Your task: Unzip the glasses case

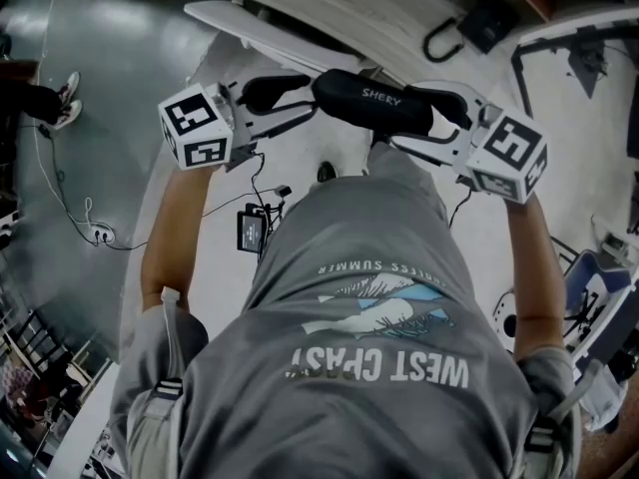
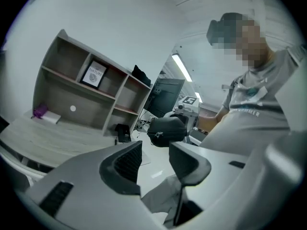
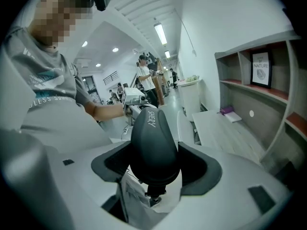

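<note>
The black glasses case point(image 1: 371, 103) marked SHERY hangs in the air in front of the person's chest, lying crosswise in the head view. My right gripper point(image 1: 434, 118) is shut on its right end. In the right gripper view the case point(image 3: 152, 140) fills the gap between the dark pads point(image 3: 201, 164), and my right gripper point(image 3: 156, 163) presses it from both sides. My left gripper point(image 1: 290, 103) stands at the case's left end. In the left gripper view my left gripper point(image 2: 156, 164) is open, with nothing between its jaws. The case point(image 2: 167, 130) sits just beyond them, its zipper end facing me.
A wooden shelf unit point(image 2: 91, 95) with a framed picture point(image 2: 96, 74) stands behind a pale table point(image 2: 53, 138). A dark monitor point(image 2: 165, 97) is beside it. Cables point(image 1: 90, 233) and a small device point(image 1: 250, 230) lie on the floor. A person point(image 3: 146, 78) stands far down the hall.
</note>
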`<state>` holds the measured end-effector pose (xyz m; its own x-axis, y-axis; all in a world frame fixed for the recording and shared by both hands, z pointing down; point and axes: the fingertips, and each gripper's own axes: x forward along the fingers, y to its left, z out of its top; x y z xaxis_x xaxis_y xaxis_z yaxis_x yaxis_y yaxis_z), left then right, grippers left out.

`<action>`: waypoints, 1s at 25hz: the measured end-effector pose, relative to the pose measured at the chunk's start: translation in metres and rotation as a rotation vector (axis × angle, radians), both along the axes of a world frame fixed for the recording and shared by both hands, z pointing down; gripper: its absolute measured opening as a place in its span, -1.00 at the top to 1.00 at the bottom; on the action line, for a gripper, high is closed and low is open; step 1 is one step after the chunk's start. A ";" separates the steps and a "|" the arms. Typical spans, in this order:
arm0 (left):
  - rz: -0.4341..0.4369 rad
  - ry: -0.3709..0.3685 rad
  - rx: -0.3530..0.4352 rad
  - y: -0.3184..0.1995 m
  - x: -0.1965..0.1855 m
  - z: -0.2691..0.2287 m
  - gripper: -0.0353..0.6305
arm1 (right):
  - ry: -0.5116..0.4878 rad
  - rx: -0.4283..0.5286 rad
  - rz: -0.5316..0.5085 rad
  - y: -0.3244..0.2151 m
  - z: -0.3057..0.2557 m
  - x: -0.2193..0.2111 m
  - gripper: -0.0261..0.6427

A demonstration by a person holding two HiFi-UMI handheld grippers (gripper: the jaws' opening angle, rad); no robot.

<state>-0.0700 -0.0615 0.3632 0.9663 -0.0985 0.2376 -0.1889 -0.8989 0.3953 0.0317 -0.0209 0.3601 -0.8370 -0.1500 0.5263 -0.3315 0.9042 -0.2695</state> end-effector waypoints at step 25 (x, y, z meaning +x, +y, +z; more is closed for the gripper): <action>0.076 0.145 0.059 -0.001 -0.006 -0.031 0.82 | -0.139 -0.173 -0.009 0.000 -0.005 -0.006 -0.01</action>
